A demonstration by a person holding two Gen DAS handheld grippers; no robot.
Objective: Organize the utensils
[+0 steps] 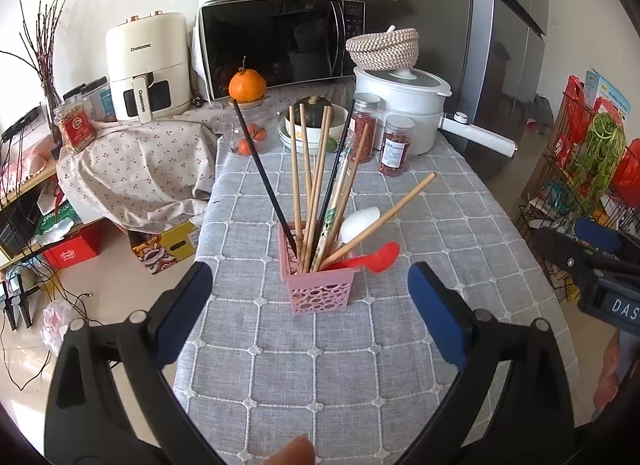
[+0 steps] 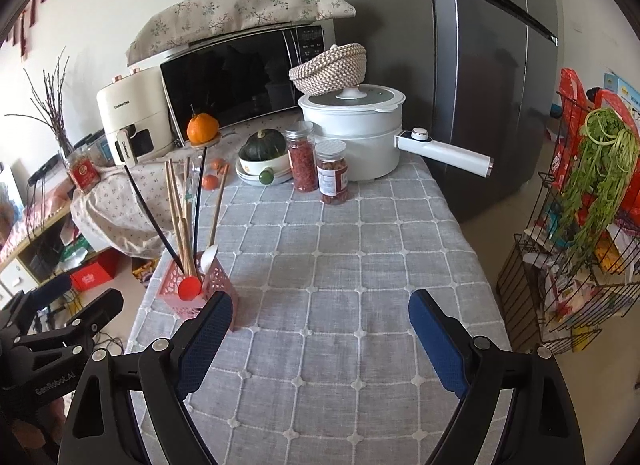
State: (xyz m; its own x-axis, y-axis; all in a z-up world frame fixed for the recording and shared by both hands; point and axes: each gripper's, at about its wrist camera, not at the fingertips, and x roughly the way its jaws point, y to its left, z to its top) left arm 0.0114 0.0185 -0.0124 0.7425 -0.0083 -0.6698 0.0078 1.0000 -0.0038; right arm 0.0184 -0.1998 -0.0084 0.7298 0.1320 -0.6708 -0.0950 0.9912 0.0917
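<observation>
Pink perforated basket (image 1: 320, 285) stands upright on the grey checked tablecloth (image 1: 360, 365), near the table's left edge. Inside it: wooden chopsticks (image 1: 306, 185) fanned out, two black chopsticks (image 1: 264, 177) leaning opposite ways, a white spoon (image 1: 358, 223) and a red spoon (image 1: 382, 257), whose bowl hangs over the basket's right rim. One wooden stick (image 1: 384, 221) tilts far right. Left gripper (image 1: 310, 289) is just short of the basket, jaws spread wide, nothing between the pads, not touching the basket. Right gripper (image 2: 320, 317) hovers over bare cloth beside it, jaws also wide apart and empty; in the right wrist view its left finger (image 2: 204, 341) overlaps the basket's (image 2: 200, 293) corner, contact unclear. At the far end of the table: two red-filled jars (image 2: 332, 173), a white electric pot (image 2: 360, 137) with a woven basket (image 2: 328, 69) on its lid, a dark squash in stacked bowls (image 2: 264, 161), microwave (image 2: 240, 81) and air fryer (image 2: 136, 117) behind.
</observation>
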